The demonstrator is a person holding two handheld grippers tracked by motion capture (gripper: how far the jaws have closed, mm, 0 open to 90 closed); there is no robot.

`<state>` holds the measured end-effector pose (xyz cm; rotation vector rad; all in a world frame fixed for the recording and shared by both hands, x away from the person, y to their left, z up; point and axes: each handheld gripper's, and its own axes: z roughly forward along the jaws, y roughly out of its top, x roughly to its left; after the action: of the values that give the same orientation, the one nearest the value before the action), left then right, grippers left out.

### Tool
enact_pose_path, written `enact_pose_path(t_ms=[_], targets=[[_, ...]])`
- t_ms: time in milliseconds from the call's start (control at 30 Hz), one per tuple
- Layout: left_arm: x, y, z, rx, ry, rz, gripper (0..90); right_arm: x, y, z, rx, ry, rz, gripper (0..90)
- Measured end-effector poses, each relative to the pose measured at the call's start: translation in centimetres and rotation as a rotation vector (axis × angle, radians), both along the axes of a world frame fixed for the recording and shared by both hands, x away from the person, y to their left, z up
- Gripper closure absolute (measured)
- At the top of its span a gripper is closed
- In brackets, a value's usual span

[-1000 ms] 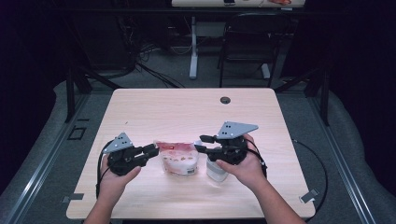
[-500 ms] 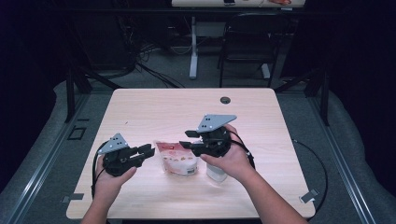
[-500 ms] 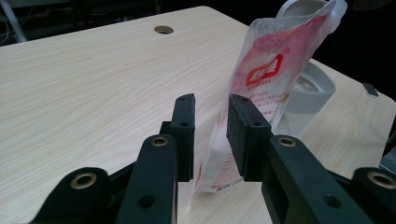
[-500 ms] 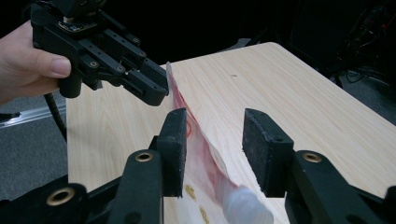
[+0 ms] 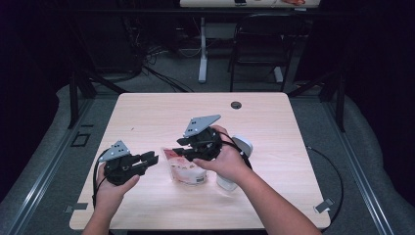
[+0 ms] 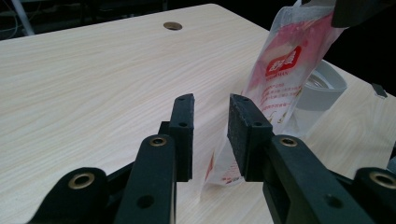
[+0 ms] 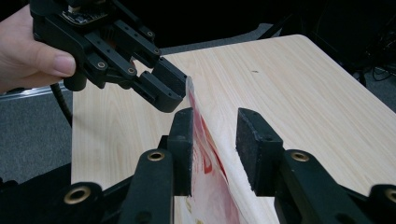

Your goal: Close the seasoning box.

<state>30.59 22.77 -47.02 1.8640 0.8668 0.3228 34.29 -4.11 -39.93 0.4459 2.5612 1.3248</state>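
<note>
Right gripper (image 7: pixel 214 154): jaws parted, the upper edge of a red-and-white plastic pouch (image 5: pixel 182 167) standing between them against the left pad; no closure on it is evident. In the left gripper view the pouch (image 6: pixel 275 79) rises tilted toward the dark gripper body at top right, its lower corner on the counter (image 5: pixel 147 117).

Left gripper (image 6: pixel 210 135): jaws parted and empty, with the pouch's lower part just beyond them.

Assessment: thin, glossy film, soft and light; it buckles and is likely slippery. The contents cannot be identified. The flat sealed top margin and side edges look like the firmest places to take hold; pinching the body risks crushing what is inside.

A white, grey-rimmed container (image 5: pixel 238 149) lies just beside the pouch, behind the right hand (image 5: pixel 226 161).
</note>
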Motion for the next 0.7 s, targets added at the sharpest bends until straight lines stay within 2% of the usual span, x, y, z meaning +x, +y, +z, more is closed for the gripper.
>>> enact_pose_path(t_ms=[200, 400, 700], targets=[[0.0, 0.4, 0.0, -0.002, 0.002, 0.009, 70.7, 0.1, 1.3, 0.1, -0.018, 0.000, 0.016, 69.7], [0.0, 0.4, -0.2, -0.002, 0.004, 0.010, 70.4, 0.5, 2.1, -0.4, -0.039, 0.024, 0.022, 71.5], [0.1, 0.4, -0.2, -0.003, 0.009, 0.012, 70.2, 0.7, 2.9, -0.8, -0.086, 0.015, 0.032, 73.0]])
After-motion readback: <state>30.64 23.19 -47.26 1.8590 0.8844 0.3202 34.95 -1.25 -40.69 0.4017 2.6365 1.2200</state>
